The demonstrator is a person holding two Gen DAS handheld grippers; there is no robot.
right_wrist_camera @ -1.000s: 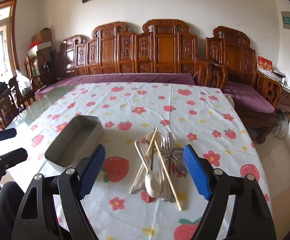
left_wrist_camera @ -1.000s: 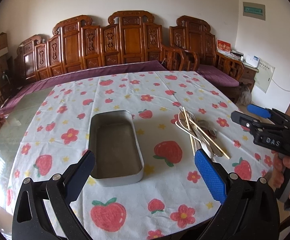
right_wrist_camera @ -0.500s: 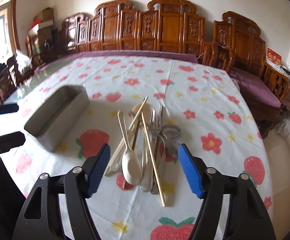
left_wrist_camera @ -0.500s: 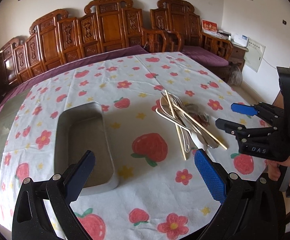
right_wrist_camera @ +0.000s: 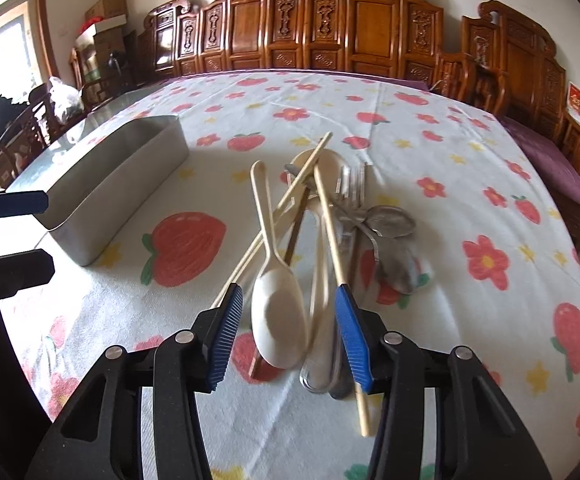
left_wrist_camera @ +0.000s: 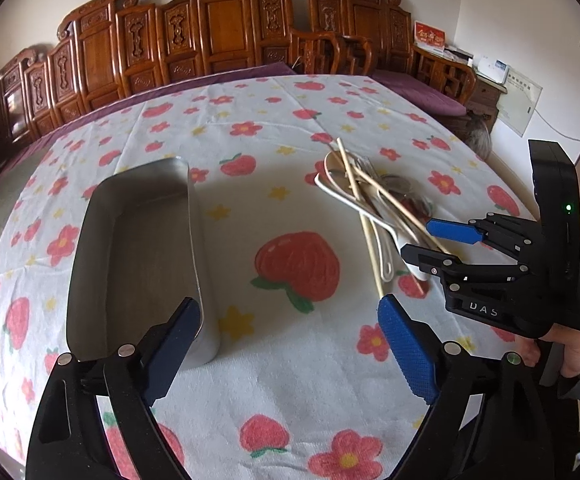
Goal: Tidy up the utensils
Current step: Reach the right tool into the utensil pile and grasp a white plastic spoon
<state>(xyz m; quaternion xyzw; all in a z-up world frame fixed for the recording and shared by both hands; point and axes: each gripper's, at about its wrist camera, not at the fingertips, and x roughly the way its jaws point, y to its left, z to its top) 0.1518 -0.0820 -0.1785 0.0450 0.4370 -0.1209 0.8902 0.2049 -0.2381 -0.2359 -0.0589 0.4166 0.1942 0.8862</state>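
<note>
Over the last second both cameras have dropped toward the table, and the right gripper has advanced until its blue pads flank the bowl of the cream spoon at lower centre of the right wrist view; its jaws have narrowed but are not clenched on anything, with a gap visible on each side of the bowl. The strawberry-print tablecloth fills most of both views. The metal tray sits at centre left of the left wrist view and upper left of the right wrist view, with nothing visible inside it. The left gripper hangs spread wide at the bottom of its frame, one finger over the tray's near corner, holding nothing. The utensil pile lies right of centre: chopsticks, forks and metal spoons crossed over one another.

As I judge it, the sorting has barely begun: every utensil is on the cloth, none in the tray. The pile's lower layers are overlapped and motion-blurred, so an exact count cannot be made, and the tray's near end is cut off by the left finger
</note>
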